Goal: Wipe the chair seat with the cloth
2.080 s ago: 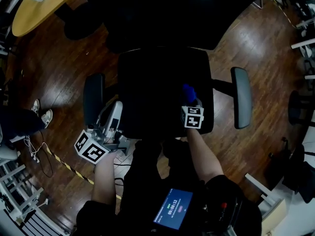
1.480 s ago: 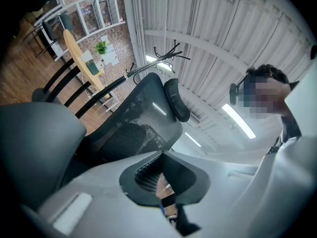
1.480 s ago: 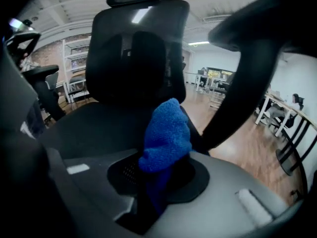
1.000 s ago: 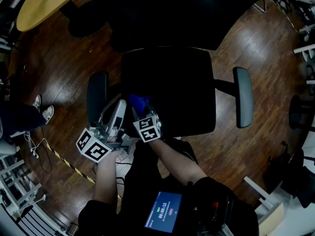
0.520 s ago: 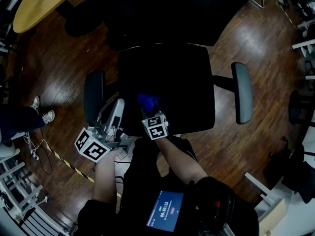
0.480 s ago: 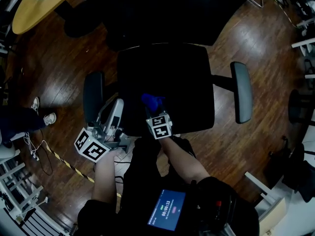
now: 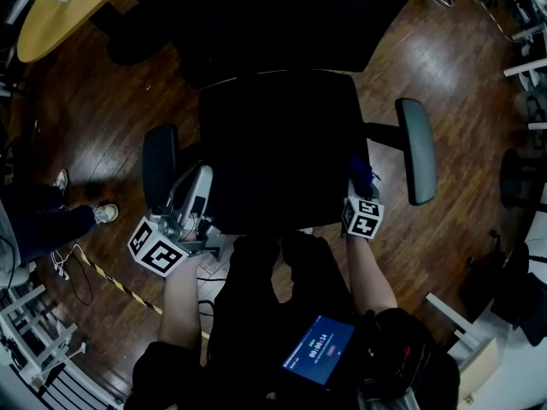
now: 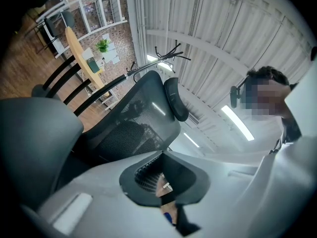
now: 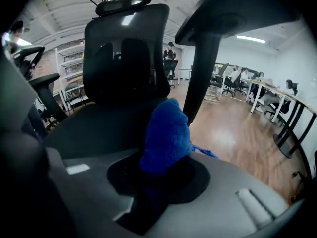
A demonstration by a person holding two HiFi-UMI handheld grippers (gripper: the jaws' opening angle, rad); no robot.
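The black chair seat fills the middle of the head view, with a grey armrest on its left and another on its right. My right gripper is at the seat's front right edge, shut on a blue cloth that bunches up between the jaws. In the right gripper view the seat and backrest lie ahead. My left gripper hangs beside the left armrest, off the seat, its jaws closed on nothing.
Dark wooden floor surrounds the chair. A yellow round table stands at the top left. A person's leg and shoe are at the left, near a cable and striped tape. More furniture lines the right edge.
My right gripper carried the blue cloth across the seat's front, from the left side to the right edge by the right armrest. The left gripper stayed put.
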